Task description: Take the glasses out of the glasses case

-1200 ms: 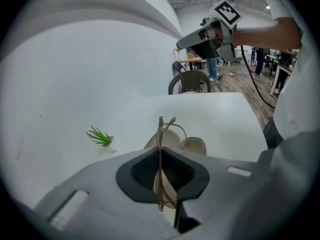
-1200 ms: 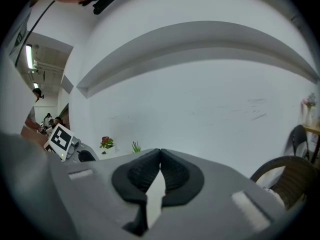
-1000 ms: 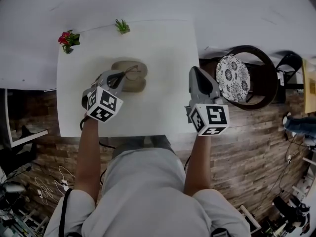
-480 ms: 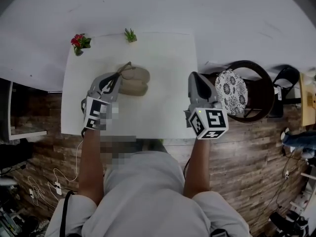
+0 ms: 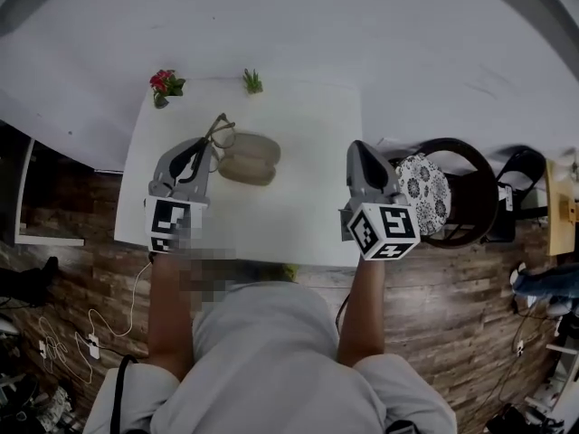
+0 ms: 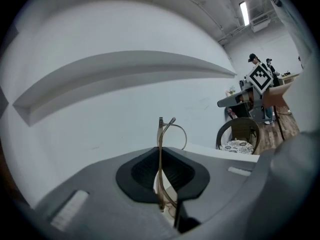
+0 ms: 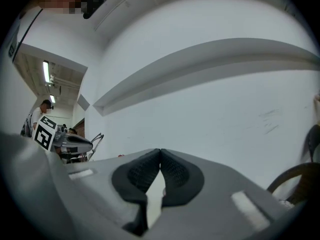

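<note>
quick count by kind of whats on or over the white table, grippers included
glasses: 1
glasses case: 1
small plants: 2, red-flowered plant and green plant
grippers: 2, left gripper shut on the glasses, right gripper shut and empty
total: 6

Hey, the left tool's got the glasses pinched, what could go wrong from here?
The left tool grips the glasses by a thin bit of frame only, so they may twist or slip and fall onto the table or case. Squeezing harder might bend that frame. The right tool is shut and off to the side, so nothing would catch them.
</note>
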A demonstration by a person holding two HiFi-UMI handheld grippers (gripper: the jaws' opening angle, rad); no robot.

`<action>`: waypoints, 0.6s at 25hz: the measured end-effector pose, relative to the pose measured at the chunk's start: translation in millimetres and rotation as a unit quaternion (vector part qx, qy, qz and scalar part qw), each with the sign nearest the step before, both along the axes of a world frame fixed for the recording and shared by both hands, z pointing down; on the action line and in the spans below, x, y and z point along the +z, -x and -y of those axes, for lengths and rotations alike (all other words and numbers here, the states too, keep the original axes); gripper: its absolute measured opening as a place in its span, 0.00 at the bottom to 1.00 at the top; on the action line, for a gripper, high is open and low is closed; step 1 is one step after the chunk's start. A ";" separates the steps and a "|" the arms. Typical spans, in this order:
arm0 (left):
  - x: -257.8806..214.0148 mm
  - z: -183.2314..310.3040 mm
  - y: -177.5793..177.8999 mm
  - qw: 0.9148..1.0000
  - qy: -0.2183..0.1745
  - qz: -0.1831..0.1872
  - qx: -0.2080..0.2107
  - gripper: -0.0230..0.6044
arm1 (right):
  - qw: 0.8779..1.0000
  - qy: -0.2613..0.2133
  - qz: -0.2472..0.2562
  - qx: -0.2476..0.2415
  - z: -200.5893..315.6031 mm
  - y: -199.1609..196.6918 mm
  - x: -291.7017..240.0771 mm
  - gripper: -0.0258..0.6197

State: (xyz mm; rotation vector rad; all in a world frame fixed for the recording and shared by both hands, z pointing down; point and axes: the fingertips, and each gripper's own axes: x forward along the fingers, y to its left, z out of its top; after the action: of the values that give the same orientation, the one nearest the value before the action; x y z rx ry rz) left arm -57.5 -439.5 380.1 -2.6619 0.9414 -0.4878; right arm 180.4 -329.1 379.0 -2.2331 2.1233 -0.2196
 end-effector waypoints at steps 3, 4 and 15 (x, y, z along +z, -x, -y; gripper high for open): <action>-13.8 -5.0 10.9 1.000 -0.010 -0.023 -0.019 0.07 | 1.000 -0.006 -0.001 -0.007 -2.7 2.3 -5.7 0.04; -18.3 -6.9 14.2 0.999 -0.012 -0.031 -0.024 0.07 | 1.000 -0.008 0.001 -0.009 -3.8 2.8 -7.6 0.04; -51.8 -23.5 57.8 0.991 -0.037 -0.102 -0.073 0.07 | 0.999 -0.032 0.001 -0.021 -15.8 6.8 -22.7 0.04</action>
State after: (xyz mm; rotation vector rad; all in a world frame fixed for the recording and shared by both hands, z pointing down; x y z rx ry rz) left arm -115.3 -416.0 328.3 -2.6240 1.1958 -0.2094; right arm 173.6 -313.2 356.3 -2.1547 2.1452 -0.1533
